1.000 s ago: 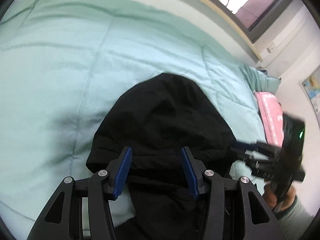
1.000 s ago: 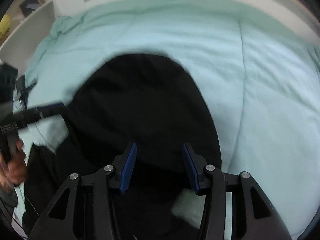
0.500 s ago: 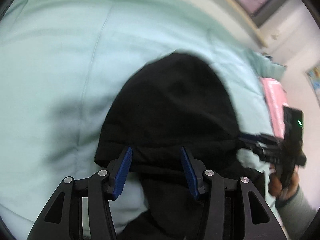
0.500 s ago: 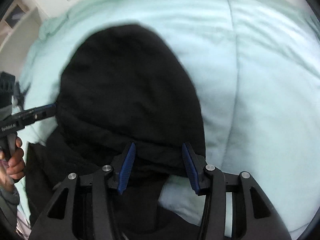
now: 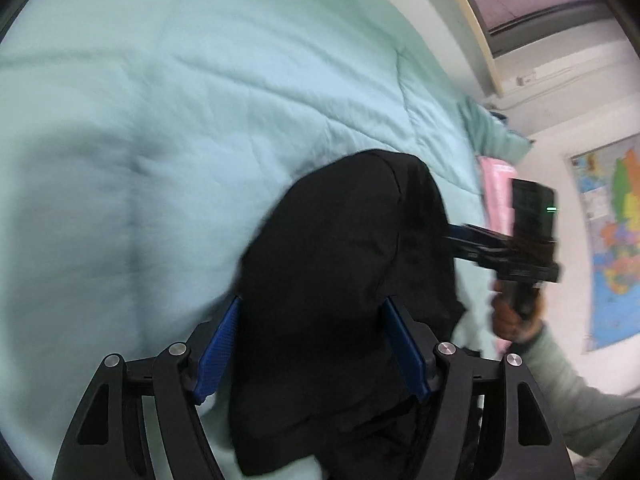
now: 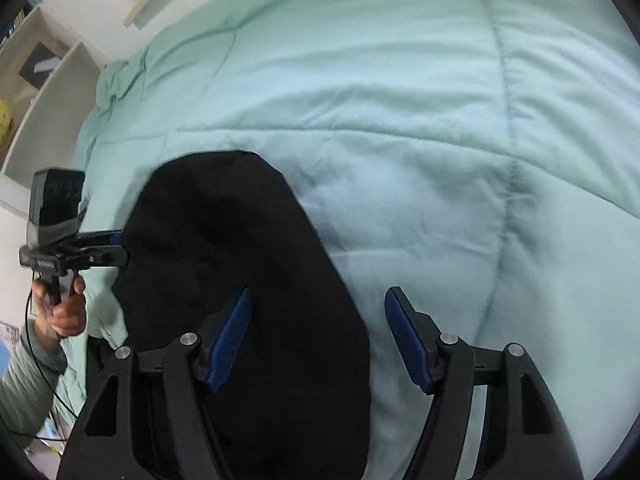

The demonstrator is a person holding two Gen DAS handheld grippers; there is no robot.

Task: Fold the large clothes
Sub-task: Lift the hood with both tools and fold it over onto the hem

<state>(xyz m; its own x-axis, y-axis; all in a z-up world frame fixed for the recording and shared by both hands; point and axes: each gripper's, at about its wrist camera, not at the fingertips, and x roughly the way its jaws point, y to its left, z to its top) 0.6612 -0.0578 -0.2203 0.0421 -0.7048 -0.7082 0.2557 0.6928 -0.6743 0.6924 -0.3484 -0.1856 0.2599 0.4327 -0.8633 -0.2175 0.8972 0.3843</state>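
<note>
Left tongs (image 5: 310, 344) stand spread and are opening in the left wrist view, their blue pads (image 5: 218, 350) on either side of the black garment (image 5: 344, 280) without pressing it. The garment lies as a rounded dark mound on the mint quilt (image 5: 160, 120) of the bed, running from the middle of the view down under the tongs. To the left and above it the quilt is open and smooth, crossed only by stitched seams. At the garment's right edge the right tongs (image 5: 460, 240) come in from the side, held by a hand (image 5: 514, 316) in a pale sleeve; their tips touch or go behind the cloth there, I cannot tell which. Behind them lies a pink item (image 5: 494, 184) at the quilt's edge, and a map (image 5: 612, 240) hangs on the wall.

Right tongs (image 6: 318, 340) in the right wrist view are likewise spread and opening. Its left pad (image 6: 230, 344) sits over the black garment (image 6: 224, 260), while the right pad (image 6: 408, 346) is over bare quilt (image 6: 440, 140), so the garment's right edge runs between them. The quilt is wide open to the right and above. At the garment's left edge the left tongs (image 6: 116, 248) reach in, held by a hand (image 6: 60, 308). White shelves (image 6: 52, 92) stand beyond the bed's corner; what is in them is too small to tell.
</note>
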